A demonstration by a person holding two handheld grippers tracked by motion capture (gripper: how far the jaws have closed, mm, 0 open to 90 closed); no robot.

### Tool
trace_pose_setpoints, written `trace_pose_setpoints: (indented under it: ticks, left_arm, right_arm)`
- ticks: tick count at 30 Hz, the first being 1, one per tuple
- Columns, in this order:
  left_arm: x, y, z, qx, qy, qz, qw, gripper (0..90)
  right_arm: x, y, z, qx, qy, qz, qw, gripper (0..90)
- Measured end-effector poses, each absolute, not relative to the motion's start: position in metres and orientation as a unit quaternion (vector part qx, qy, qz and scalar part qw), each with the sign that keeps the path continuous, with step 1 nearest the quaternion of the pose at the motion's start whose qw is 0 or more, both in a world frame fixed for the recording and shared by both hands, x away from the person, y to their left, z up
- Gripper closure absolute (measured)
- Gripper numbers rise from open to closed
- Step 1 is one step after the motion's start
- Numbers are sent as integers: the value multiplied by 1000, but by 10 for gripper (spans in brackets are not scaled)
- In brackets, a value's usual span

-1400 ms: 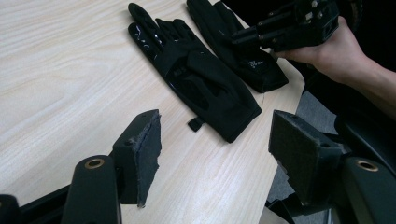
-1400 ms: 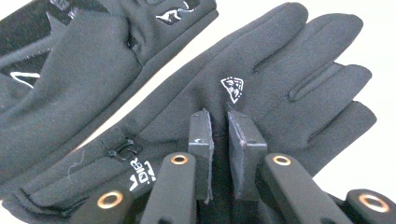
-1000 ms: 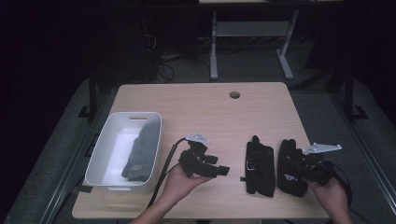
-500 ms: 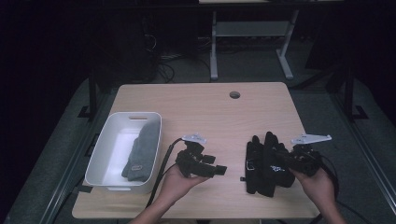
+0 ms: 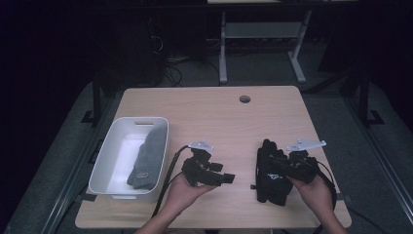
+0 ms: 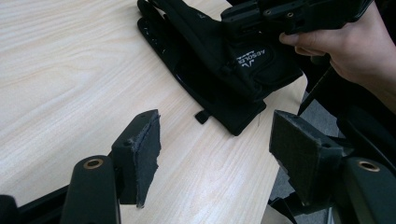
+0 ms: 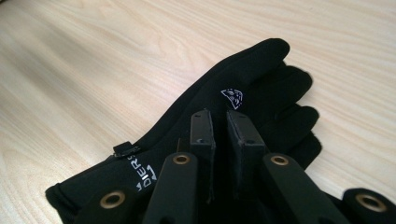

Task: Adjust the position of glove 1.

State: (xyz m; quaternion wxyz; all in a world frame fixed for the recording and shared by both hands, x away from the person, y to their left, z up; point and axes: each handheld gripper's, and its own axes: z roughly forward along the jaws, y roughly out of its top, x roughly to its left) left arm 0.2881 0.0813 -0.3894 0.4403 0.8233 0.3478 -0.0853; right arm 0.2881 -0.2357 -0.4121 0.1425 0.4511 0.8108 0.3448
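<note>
Two black gloves (image 5: pixel 269 183) lie on the wooden table (image 5: pixel 219 117) at the front right, one partly over the other. My right gripper (image 5: pixel 281 165) is shut on the upper glove (image 7: pixel 261 70), its jaws almost together over the glove's back. In the left gripper view this glove (image 6: pixel 254 63) rests on the lower glove (image 6: pixel 224 109). My left gripper (image 5: pixel 227 178) hovers just left of the gloves and points toward them. Its jaws (image 6: pixel 215 144) stand wide open with nothing between the pads.
A white bin (image 5: pixel 109 156) stands at the table's front left with a grey fabric item (image 5: pixel 148 158) in it. A round cable hole (image 5: pixel 245 99) is near the far edge. The table's front edge runs just behind both hands.
My right gripper has moved left with its glove, from a spot apart onto the other glove. The left gripper has stayed in place.
</note>
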Motion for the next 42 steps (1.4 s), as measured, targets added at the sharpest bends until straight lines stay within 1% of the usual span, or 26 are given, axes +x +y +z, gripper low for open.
trace_pose_setpoints:
  ticks: [1, 5, 10, 14, 15, 17, 18, 20, 21, 23, 24, 25, 27, 32, 36, 42]
  left_arm:
    - [288, 81, -390, 824, 346, -85, 440, 332]
    - [288, 78, -393, 825, 347, -91, 437, 331]
    - [287, 69, -398, 829, 343, -98, 431, 331]
    - [287, 62, -402, 829, 342, -103, 429, 331]
    - [286, 60, -404, 830, 342, -104, 428, 332]
    - [287, 55, -408, 831, 340, -107, 426, 331]
    - [286, 52, -410, 831, 341, -110, 425, 332]
    - [286, 44, -415, 833, 340, -115, 422, 334]
    - [286, 44, -415, 833, 340, -115, 422, 342]
    - [285, 39, -418, 833, 339, -120, 420, 344]
    - [285, 36, -419, 834, 338, -123, 418, 345]
    - [284, 33, -421, 832, 342, -126, 418, 345]
    - [284, 25, -426, 833, 343, -135, 413, 345]
    - [286, 12, -435, 829, 350, -151, 409, 349]
    - [287, 5, -440, 828, 352, -165, 403, 357]
    - [287, -6, -451, 827, 356, -179, 396, 362]
  right_arm:
    - [288, -234, -416, 454, 811, 343, 134, 809]
    - [287, -231, -426, 453, 815, 340, 124, 804]
    - [287, -229, -436, 452, 819, 334, 113, 811]
    - [287, -231, -438, 454, 817, 338, 111, 798]
    - [287, -232, -439, 456, 815, 340, 109, 777]
    - [288, -235, -438, 460, 811, 346, 103, 696]
    - [290, -239, -437, 468, 805, 350, 101, 609]
    - [292, -245, -435, 475, 800, 355, 93, 561]
    - [292, -245, -435, 475, 800, 355, 93, 561]
    - [295, -251, -434, 485, 792, 359, 94, 516]
    - [298, -256, -433, 495, 783, 366, 85, 476]
    - [298, -256, -433, 495, 783, 366, 85, 476]
    - [303, -263, -435, 498, 782, 366, 79, 437]
    - [311, -273, -439, 513, 773, 367, 71, 391]
    - [317, -279, -442, 522, 768, 366, 66, 370]
    - [323, -284, -446, 524, 767, 364, 63, 362]
